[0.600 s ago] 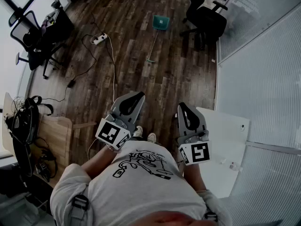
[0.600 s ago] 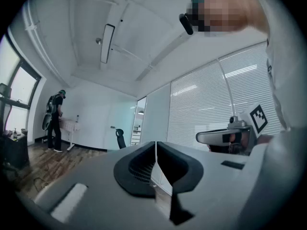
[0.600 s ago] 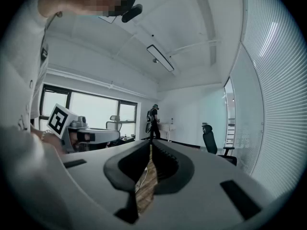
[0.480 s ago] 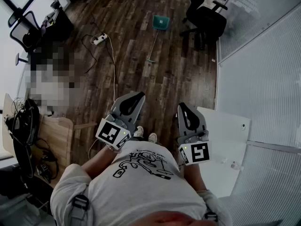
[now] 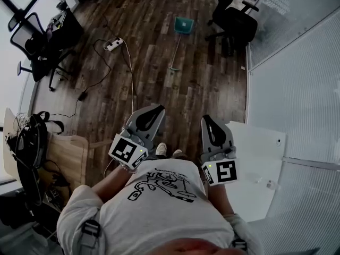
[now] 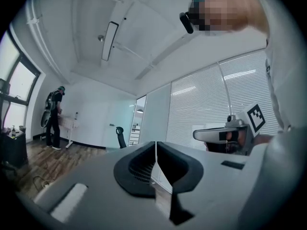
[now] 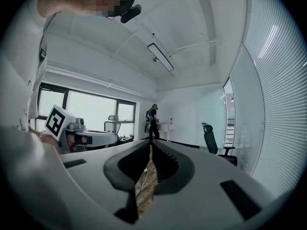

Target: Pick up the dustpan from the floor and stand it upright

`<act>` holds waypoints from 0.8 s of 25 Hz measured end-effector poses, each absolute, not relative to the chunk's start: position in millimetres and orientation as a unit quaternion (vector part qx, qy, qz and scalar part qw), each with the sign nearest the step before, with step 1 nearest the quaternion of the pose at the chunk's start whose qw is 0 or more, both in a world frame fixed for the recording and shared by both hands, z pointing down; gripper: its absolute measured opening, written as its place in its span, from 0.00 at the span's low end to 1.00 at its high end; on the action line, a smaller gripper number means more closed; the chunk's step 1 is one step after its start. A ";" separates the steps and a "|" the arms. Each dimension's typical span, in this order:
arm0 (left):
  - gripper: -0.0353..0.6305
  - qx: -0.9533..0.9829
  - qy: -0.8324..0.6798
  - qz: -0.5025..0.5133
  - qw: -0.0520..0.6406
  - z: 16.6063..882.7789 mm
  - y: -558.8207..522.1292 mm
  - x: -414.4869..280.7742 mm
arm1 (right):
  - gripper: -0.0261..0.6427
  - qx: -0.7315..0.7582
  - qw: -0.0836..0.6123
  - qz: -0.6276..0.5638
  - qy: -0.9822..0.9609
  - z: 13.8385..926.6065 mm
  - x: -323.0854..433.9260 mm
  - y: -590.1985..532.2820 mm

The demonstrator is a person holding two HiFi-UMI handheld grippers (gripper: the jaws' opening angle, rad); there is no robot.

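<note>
Left tool [image 5: 157,109] and right tool [image 5: 205,119] closed, empty; teal dustpan [image 5: 183,25] lies on floor [image 5: 149,47], well apart.

Your left gripper [image 6: 156,146] has its jaws pressed together with nothing between them. To its right you see your right gripper [image 6: 204,135] with its marker cube [image 6: 256,119], in front of a wall of blinds [image 6: 211,99]. Far left, a person [image 6: 53,118] stands at a white desk [image 6: 72,123] on the wood floor [image 6: 43,162], and a black office chair [image 6: 120,137] stands further back.
</note>
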State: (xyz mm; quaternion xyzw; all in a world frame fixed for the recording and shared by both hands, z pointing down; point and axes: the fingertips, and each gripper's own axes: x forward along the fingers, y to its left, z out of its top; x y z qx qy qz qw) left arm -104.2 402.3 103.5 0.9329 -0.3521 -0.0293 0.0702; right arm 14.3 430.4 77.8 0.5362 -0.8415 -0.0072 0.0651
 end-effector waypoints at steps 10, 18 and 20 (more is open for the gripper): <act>0.07 0.931 -0.357 -0.031 0.071 106.5 378.2 -118.3 | 0.06 0.528 0.068 0.003 -0.847 88.1 1.2 407.2; 0.07 0.931 -0.358 -0.031 0.071 108.8 339.6 -98.6 | 0.06 0.524 0.064 0.005 -0.849 91.4 18.1 368.4; 0.07 0.930 -0.359 -0.031 0.072 109.1 326.9 -92.1 | 0.06 0.524 0.065 0.006 -0.849 92.1 25.7 355.9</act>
